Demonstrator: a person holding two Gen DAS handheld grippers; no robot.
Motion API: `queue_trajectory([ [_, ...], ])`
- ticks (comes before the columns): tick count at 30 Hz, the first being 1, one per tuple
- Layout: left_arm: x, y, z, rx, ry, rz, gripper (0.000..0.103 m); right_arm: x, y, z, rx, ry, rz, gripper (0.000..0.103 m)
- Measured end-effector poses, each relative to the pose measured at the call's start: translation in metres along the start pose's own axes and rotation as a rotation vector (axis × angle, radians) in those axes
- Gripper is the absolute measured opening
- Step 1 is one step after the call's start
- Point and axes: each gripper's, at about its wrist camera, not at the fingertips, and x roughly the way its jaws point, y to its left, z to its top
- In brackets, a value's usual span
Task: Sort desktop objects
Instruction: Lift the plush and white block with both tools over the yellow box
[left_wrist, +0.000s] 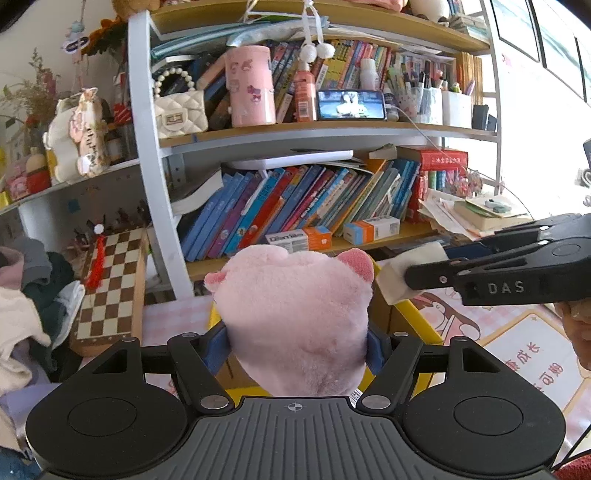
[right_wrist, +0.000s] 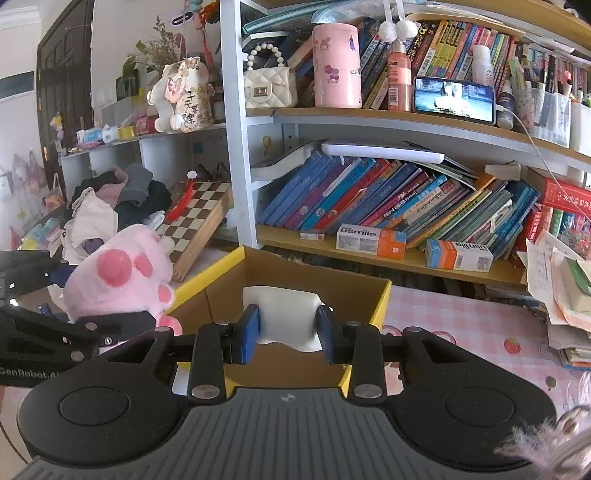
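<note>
Sitting at lower centre: yellow-rimmed cardboard box (right_wrist: 317, 291), inside hidden. Hanging just left of it, pink plush (left_wrist: 295, 321) clamped in left gripper (left_wrist: 297, 349). Hovering above the opening, white pad (right_wrist: 284, 317) pinched in right gripper (right_wrist: 288, 334). Both awaiting release.

A child's study corner at home, probably. Crammed bookshelves (right_wrist: 388, 199) rise behind a pink-checked tabletop (right_wrist: 461, 325). A chessboard (right_wrist: 192, 221) leans beside heaped clothes (right_wrist: 110, 199).
</note>
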Motion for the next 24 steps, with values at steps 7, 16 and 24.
queue_trajectory([
  [7,0.022,-0.002,0.004,0.01,0.024,-0.02,0.071,0.022,-0.005,0.004,-0.006,0.026,0.011,0.032],
  [16,0.056,0.009,0.008,0.003,0.076,-0.016,0.071,0.059,-0.014,0.004,-0.025,0.096,0.037,0.032],
  [24,0.09,0.017,0.003,0.018,0.154,-0.017,0.072,0.101,-0.019,0.001,-0.079,0.193,0.063,0.032],
])
